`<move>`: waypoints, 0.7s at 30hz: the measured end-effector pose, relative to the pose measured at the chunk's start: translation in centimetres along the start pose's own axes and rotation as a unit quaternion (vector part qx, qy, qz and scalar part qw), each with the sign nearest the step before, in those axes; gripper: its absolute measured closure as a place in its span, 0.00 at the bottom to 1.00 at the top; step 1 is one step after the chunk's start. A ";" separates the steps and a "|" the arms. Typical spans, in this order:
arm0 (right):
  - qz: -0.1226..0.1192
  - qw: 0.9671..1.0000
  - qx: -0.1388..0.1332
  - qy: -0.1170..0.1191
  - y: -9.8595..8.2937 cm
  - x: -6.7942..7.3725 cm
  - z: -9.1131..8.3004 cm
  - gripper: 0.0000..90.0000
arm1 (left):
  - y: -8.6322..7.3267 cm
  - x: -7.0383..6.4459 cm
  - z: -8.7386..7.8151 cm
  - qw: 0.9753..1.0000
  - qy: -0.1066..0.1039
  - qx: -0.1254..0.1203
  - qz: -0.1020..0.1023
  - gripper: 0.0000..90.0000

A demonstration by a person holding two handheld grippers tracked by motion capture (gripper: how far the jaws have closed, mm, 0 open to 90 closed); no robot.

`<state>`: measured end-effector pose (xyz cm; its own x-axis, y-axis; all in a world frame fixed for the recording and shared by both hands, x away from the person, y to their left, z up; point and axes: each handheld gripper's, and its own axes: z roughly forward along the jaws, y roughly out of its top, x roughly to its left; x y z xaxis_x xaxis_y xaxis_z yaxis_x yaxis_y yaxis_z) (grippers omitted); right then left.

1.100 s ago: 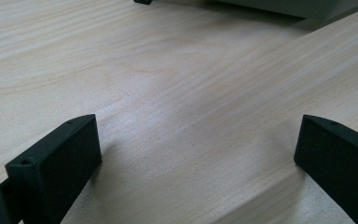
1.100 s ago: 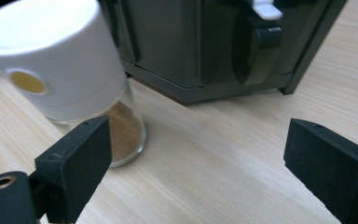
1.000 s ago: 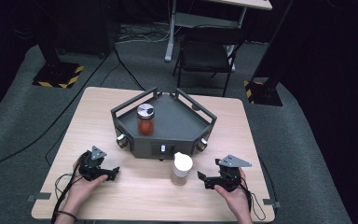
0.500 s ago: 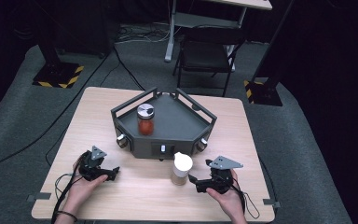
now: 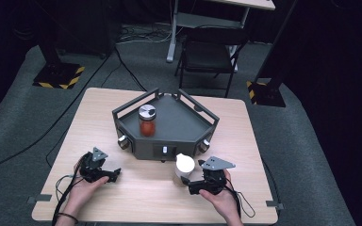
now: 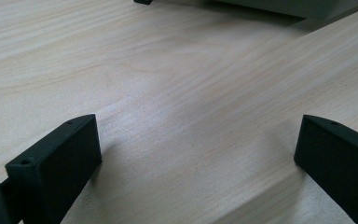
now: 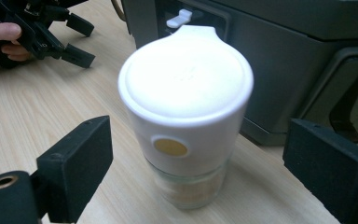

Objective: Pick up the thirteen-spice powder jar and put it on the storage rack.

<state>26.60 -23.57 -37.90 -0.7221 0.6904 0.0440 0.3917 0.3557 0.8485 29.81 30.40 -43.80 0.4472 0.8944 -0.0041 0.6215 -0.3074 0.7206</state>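
in the high view, the white-lid jar [image 5: 185, 168] stood on the table [image 5: 94, 117] at the lower middle, just in front of the dark tray [image 5: 184, 125]. the right gripper [image 5: 194, 185] sat just beside it, lower right. the left gripper [image 5: 114, 175] rested lower left, well apart.

in the left gripper view, the 2 jaws stood wide apart over bare wood.

in the right gripper view, the jar stood in the middle between 2 wide-apart jaws, not touching them.
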 end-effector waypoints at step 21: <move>-0.008 1.000 0.006 -0.014 0.3 1.2 2.3 0.17 | 0.0 0.0 0.0 1.000 0.000 0.000 0.000 0.00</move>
<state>27.16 -21.22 -38.83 -0.7119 0.7021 0.0162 0.3878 0.3737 0.8426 29.81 30.40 -43.79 0.4474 0.8943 -0.0038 0.6215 -0.3079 0.7203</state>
